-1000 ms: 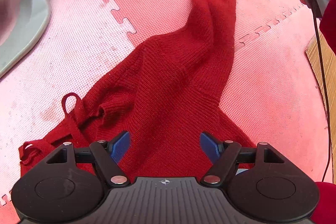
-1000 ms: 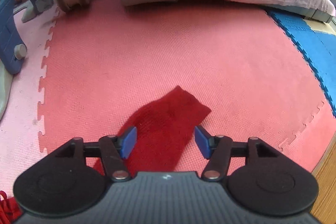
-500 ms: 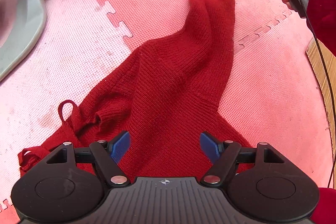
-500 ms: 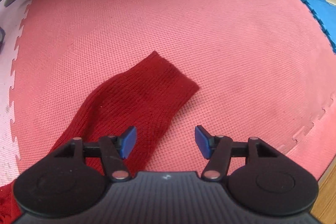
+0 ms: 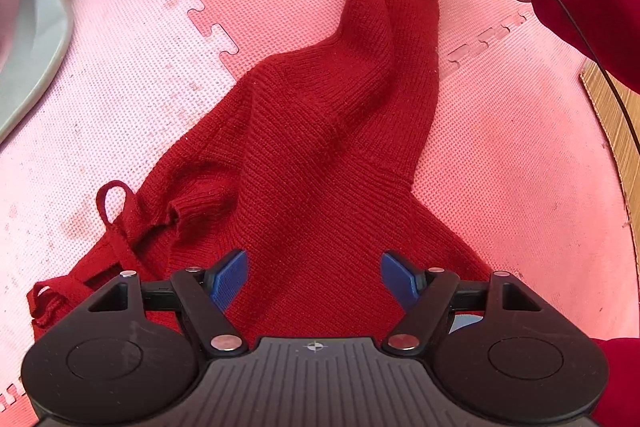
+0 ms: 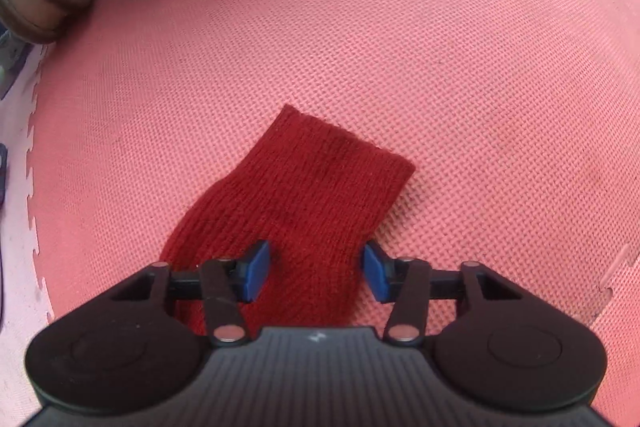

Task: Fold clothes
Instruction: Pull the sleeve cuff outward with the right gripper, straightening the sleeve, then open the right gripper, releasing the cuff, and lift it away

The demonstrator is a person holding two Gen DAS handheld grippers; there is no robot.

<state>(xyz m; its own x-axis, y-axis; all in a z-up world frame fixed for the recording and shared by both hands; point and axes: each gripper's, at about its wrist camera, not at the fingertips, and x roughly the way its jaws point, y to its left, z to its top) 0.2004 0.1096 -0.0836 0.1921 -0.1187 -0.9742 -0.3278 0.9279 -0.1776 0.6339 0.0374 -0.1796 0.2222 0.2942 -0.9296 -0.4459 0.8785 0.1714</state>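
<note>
A dark red knitted sweater (image 5: 320,155) lies spread on the pink interlocking foam floor mat (image 5: 500,155), its long sleeve (image 6: 304,203) running out to the far right, with the cuff end lying flat on the mat. The right tool (image 6: 316,273) straddles this sleeve just short of the cuff; its jaws have just been closing, and the knit lies between the blue pads (image 6: 256,269), which appear to sit at its two edges without yet clearly pinching it. The left tool (image 5: 314,279) hovers with jaws spread wide over the sweater's near body, gripping nothing. The step in hand is judged to be taking the sleeve for folding inward across the body. To do it well, the right tool should gather both layers of the sleeve fully before lifting, then carry the cuff low over the body so the loose knit does not stretch or twist, while the left tool steadies the near body against dragging.
</note>
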